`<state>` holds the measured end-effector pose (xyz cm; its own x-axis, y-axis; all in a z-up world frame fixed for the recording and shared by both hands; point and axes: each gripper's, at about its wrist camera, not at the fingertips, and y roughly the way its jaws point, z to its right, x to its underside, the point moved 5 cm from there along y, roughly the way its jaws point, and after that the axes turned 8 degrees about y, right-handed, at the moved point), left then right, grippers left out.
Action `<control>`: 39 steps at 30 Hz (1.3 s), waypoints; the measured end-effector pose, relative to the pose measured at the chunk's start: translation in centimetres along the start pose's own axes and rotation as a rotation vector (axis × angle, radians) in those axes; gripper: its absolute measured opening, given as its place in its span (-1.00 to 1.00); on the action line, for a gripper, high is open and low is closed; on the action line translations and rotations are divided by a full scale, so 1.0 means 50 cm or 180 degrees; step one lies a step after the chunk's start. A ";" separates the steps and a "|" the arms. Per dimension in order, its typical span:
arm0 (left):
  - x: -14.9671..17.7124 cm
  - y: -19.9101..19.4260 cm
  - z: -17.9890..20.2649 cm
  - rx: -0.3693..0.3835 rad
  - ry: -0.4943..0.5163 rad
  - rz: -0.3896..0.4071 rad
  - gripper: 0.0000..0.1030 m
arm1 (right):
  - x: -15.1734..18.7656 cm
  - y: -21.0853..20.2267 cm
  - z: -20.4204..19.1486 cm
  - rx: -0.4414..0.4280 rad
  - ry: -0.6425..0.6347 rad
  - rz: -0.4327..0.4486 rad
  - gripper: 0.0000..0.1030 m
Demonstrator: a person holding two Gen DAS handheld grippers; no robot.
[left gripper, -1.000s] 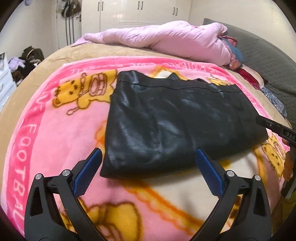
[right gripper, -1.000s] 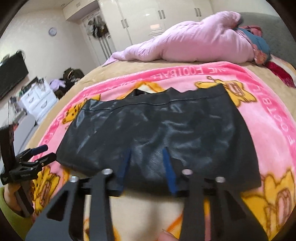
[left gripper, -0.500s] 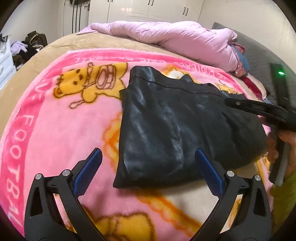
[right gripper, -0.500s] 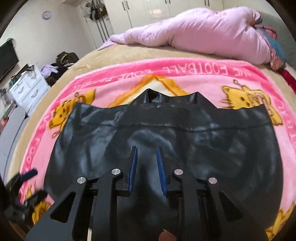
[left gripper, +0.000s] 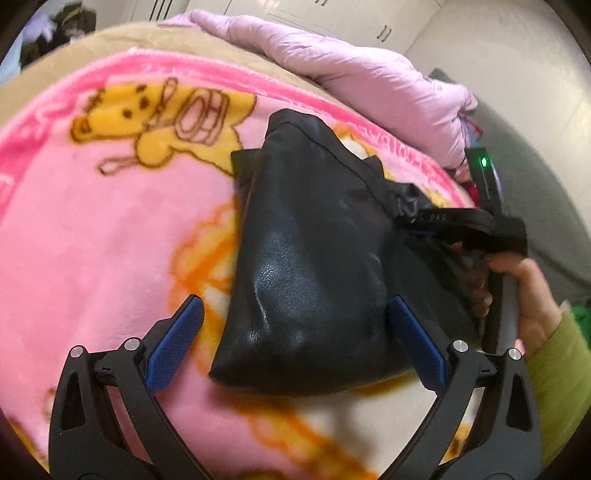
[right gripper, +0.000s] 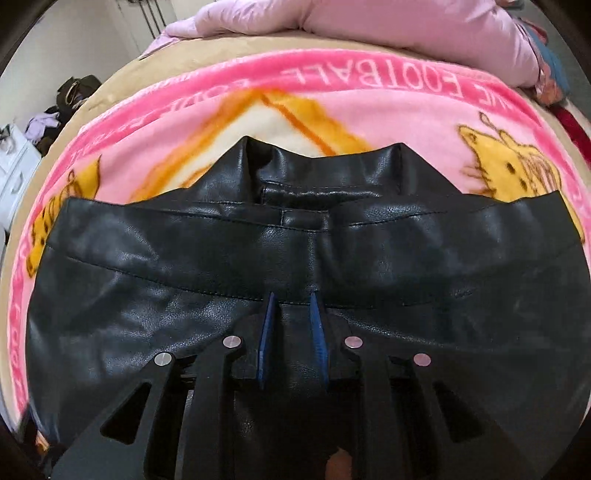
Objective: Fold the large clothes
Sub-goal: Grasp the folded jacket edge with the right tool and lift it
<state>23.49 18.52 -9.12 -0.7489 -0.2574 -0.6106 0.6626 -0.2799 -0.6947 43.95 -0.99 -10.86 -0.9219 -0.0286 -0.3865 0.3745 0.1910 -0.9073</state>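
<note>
— Where is the left gripper, and how does it sit?

— Low over the bed, tilted down toward the near edge of the folded black leather-look garment. Its two blue-padded fingers are spread wide, one on each side of the garment's near corner, and neither pad presses on it, so it is released and empty.

— And the right gripper?

— It points steeply down onto the middle of the same garment, just below a stitched seam. Its jaws have just been closing, and now the blue pads stand narrow with a ridge of the black material rising between them (whether they truly pinch it or only flank it I cannot tell). In the left wrist view the person's right hand, in a green sleeve, wraps the grip of that tool beside the garment's far side.

— Where does the garment lie?

— Spread on a pink fleece blanket with yellow cartoon bears, on the bed, with a crumpled lilac quilted coat beyond it.

— Any writing?

— The blanket's dark pink border carries white letters, seen upside down: "FOOTBALL". On the right gripper's body, in the left wrist view, small mirrored letters are too blurred to read. A green light glows on its upper part.
</note>
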 end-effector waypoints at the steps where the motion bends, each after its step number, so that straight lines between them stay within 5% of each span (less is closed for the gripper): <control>1: 0.000 0.004 -0.002 0.0053 -0.0061 0.0004 0.82 | -0.002 0.001 0.005 -0.0051 0.0053 -0.0038 -0.65; 10: -0.006 0.043 -0.002 0.0240 -0.0178 -0.0052 0.82 | 0.049 -0.139 0.011 -0.0643 -0.0070 0.0089 -0.63; 14: -0.004 0.042 0.004 0.0227 -0.0136 -0.0002 0.79 | 0.100 -0.159 0.011 -0.0645 -0.0151 0.0077 -0.64; 21: -0.022 0.021 0.024 0.0296 -0.0050 0.0100 0.34 | 0.124 -0.084 0.031 -0.0475 0.0044 -0.0109 -0.90; 29: -0.034 0.003 0.041 0.0373 -0.0037 0.0198 0.34 | 0.194 -0.212 0.035 -0.0872 -0.0195 0.0086 -0.87; 35: -0.038 -0.006 0.069 0.0474 0.0043 0.0219 0.34 | 0.268 -0.131 0.046 -0.0778 -0.0236 -0.0077 -0.87; 39: -0.042 -0.003 0.073 0.0377 0.0183 0.0220 0.45 | 0.266 -0.174 0.047 -0.0915 -0.0245 0.0047 -0.86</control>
<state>24.99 15.72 -6.36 -0.6985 -0.2273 -0.6785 0.7063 -0.3714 -0.6027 28.70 -5.34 -8.51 -0.9021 -0.0961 -0.4206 0.3339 0.4618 -0.8217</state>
